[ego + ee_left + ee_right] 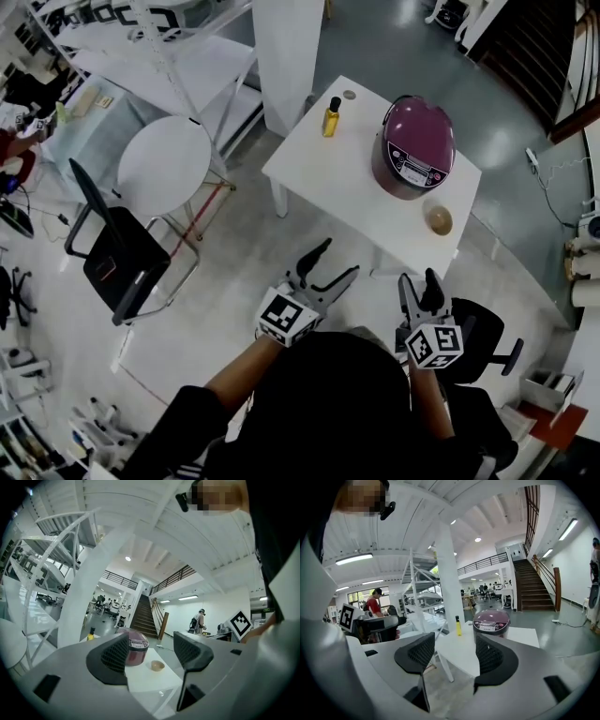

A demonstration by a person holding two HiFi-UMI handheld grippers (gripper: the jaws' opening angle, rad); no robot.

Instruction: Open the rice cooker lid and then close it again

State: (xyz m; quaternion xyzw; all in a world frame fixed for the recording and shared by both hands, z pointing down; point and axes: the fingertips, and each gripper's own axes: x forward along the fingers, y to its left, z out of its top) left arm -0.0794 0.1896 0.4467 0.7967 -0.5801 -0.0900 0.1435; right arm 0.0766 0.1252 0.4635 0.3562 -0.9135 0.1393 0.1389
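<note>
The left claw (340,256) and right claw (418,277) hang spread and empty, well short of the rice cooker (413,147); best approach its front squarely.

The left gripper (339,257) is held out ahead of the person's body, its two jaws spread wide with nothing between the ribbed pads (115,654). The right gripper (418,277) hangs just beside it at about the same reach, jaws likewise apart and empty. A marker cube (286,316) sits behind the left jaws, and the bare left forearm (234,375) runs back from it.
</note>
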